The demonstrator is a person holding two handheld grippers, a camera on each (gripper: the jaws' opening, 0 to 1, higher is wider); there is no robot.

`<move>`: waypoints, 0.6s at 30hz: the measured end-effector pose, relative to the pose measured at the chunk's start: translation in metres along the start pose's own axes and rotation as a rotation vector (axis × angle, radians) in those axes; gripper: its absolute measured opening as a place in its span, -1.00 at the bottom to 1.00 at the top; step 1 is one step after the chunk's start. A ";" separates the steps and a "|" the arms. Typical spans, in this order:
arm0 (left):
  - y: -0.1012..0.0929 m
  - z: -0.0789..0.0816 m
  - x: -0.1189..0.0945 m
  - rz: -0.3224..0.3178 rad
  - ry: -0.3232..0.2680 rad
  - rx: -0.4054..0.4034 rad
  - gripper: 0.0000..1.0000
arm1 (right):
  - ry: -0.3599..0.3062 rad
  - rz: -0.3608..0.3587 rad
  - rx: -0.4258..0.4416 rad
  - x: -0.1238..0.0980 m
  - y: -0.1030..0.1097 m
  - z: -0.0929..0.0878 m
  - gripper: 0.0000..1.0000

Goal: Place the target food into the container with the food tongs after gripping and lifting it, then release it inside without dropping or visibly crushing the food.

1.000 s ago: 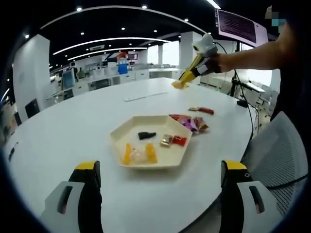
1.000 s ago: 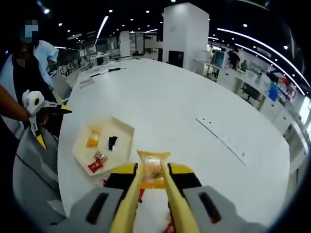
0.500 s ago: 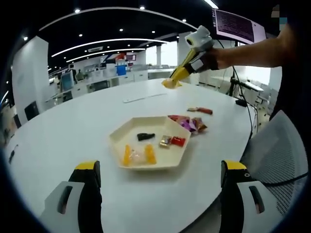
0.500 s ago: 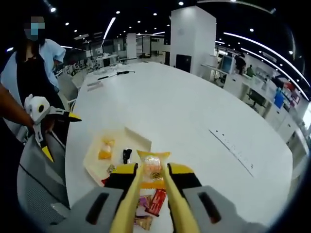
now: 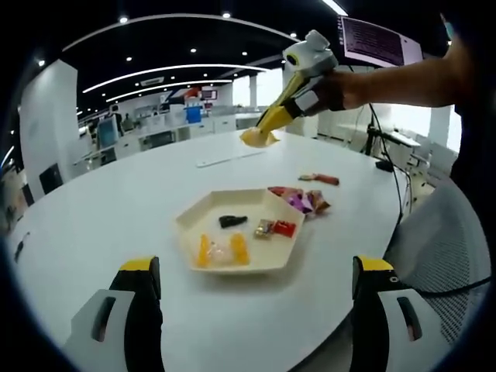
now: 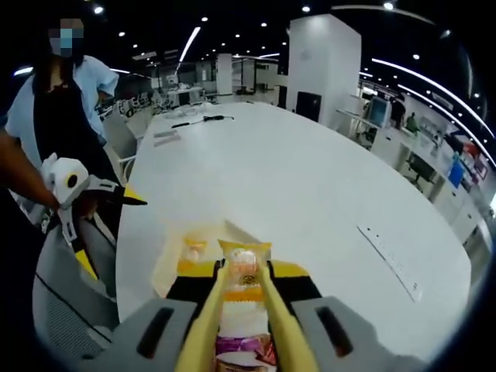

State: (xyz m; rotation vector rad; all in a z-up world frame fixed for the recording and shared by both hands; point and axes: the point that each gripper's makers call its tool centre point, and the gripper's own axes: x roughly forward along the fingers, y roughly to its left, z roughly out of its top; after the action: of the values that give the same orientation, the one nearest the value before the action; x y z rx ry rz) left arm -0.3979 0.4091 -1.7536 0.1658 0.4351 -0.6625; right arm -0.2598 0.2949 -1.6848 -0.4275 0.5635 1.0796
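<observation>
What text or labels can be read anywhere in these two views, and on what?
None can be read.
Wall screen: rows of text, too small and blurred to read.
Snack packet held in the right claw: printed wrapper, blurred.
Wrapped snacks in the tray and the pile of packets beside it: print too small to read.
</observation>
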 end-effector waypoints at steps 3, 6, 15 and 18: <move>0.001 0.000 0.000 0.001 -0.002 0.000 0.99 | -0.005 0.013 -0.008 0.005 0.009 0.006 -0.54; 0.001 0.001 -0.001 0.003 -0.004 -0.001 0.99 | -0.007 0.030 -0.019 0.013 0.019 0.012 -0.54; 0.004 0.002 -0.001 0.014 -0.011 0.000 0.99 | -0.007 0.063 -0.055 0.027 0.042 0.022 -0.54; 0.004 0.002 -0.001 0.016 -0.014 -0.002 0.99 | -0.005 0.071 -0.063 0.032 0.048 0.024 -0.54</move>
State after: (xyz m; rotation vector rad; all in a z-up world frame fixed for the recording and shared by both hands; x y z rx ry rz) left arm -0.3955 0.4125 -1.7510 0.1624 0.4210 -0.6475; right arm -0.2870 0.3510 -1.6888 -0.4629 0.5449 1.1688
